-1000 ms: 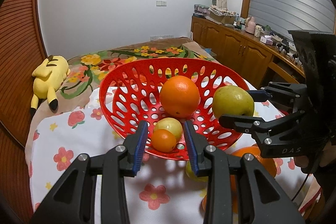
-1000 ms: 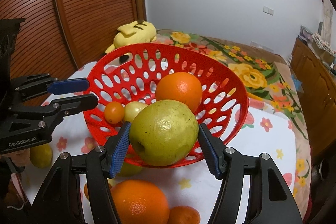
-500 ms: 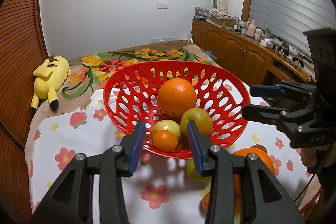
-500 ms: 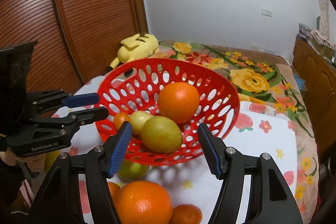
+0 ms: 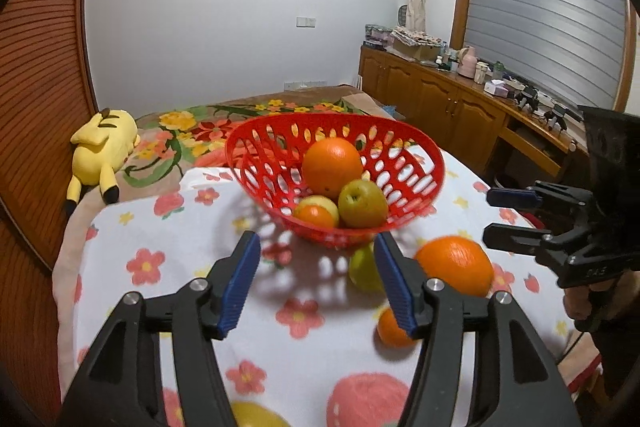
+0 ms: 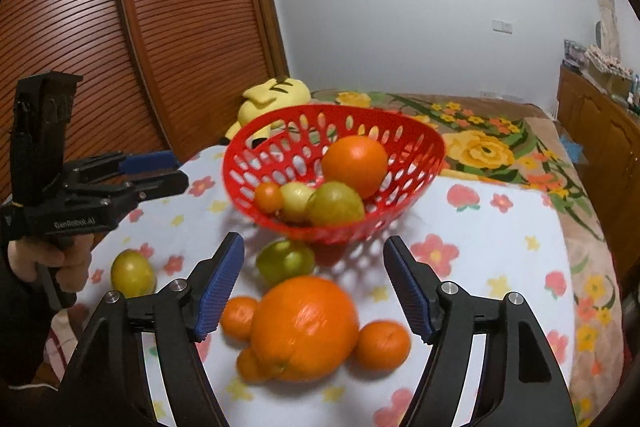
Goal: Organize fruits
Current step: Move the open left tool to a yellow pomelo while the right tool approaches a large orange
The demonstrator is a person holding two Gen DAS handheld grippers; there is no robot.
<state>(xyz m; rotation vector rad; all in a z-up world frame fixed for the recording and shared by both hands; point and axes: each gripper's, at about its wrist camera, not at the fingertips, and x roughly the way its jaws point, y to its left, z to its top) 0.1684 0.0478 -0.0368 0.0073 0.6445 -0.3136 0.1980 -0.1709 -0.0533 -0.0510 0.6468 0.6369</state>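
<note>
Where the near edge cuts the left wrist view, a yellow fruit [image 5: 256,415] shows only its top, and a small orange [image 5: 390,327] is half hidden behind the left gripper's [image 5: 316,281] right finger. Left gripper: jaws have just been opening, now parted, nothing between the pads, bare flowered tablecloth [image 5: 168,227] under the gap. Green fruit [image 5: 362,269] on the cloth is partly covered by the same finger; large orange [image 5: 456,265] beside it is motion-blurred.

Right gripper [image 6: 314,285]: jaws have just been opening, now wide apart, empty, touching nothing. In its view the large orange [image 6: 304,327] lies on the cloth below the gap, blurred, with small oranges pressed around it; one [image 6: 250,365] is mostly hidden beneath it. A yellow-green fruit [image 6: 132,273] sits apart to the left, near the person's hand [image 6: 52,259].

Farther off, the red basket [image 5: 400,163] stands on the cloth holding an orange [image 5: 332,167], a green pear [image 5: 362,203], a pale yellow fruit [image 5: 320,205] and a small orange [image 5: 314,217]. Yellow plush toy [image 5: 104,149] lies far left, partly behind the basket in the right wrist view.
</note>
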